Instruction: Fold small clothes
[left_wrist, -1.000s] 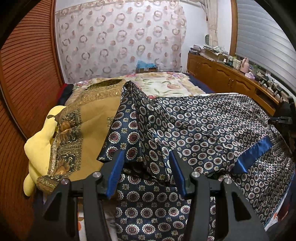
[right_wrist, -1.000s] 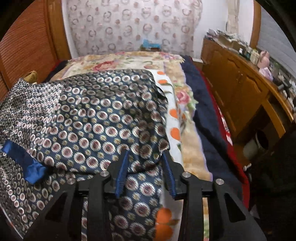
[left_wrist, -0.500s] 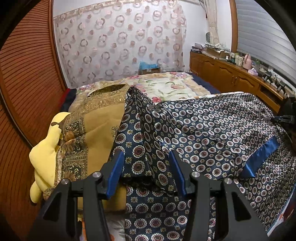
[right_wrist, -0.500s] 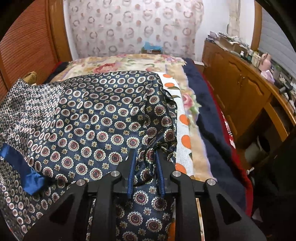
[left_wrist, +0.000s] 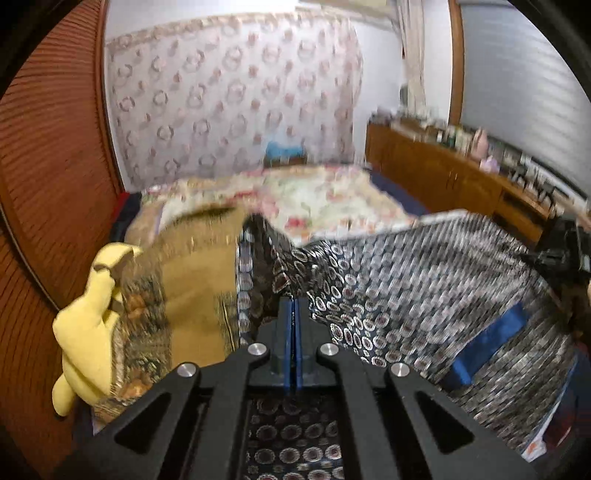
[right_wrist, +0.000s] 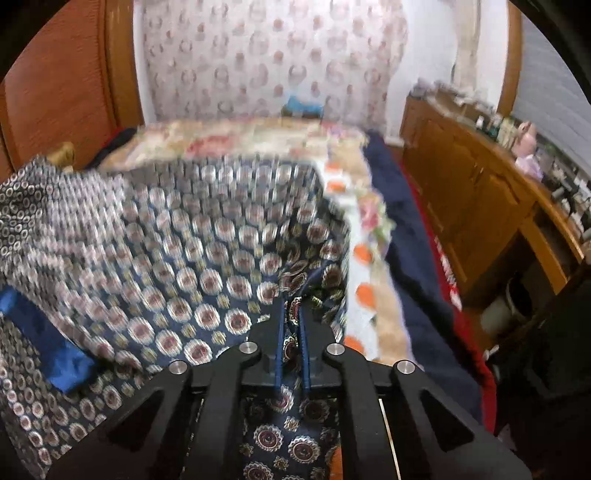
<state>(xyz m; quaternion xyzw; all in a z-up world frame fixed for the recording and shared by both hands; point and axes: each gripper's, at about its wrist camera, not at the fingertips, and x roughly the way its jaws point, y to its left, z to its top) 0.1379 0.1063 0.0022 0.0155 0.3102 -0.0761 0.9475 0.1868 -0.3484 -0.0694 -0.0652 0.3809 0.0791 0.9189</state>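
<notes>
Bed (right_wrist: 413, 229) in bedroom. Patterned garment (right_wrist: 207, 258) is pinched by both closed claws, left claw (left_wrist: 294, 314) and right claw (right_wrist: 291, 317). Fold in hand; edge to be carried across evenly.

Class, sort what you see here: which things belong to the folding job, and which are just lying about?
Part of the job:
- patterned navy garment
- left tongs, shut on it
- right tongs, shut on it

Lying about:
- yellow plush toy
- mustard gold cloth
- floral bedspread
- wooden sideboard

Left tongs (left_wrist: 293, 314), right tongs (right_wrist: 291, 314) clamped.
</notes>
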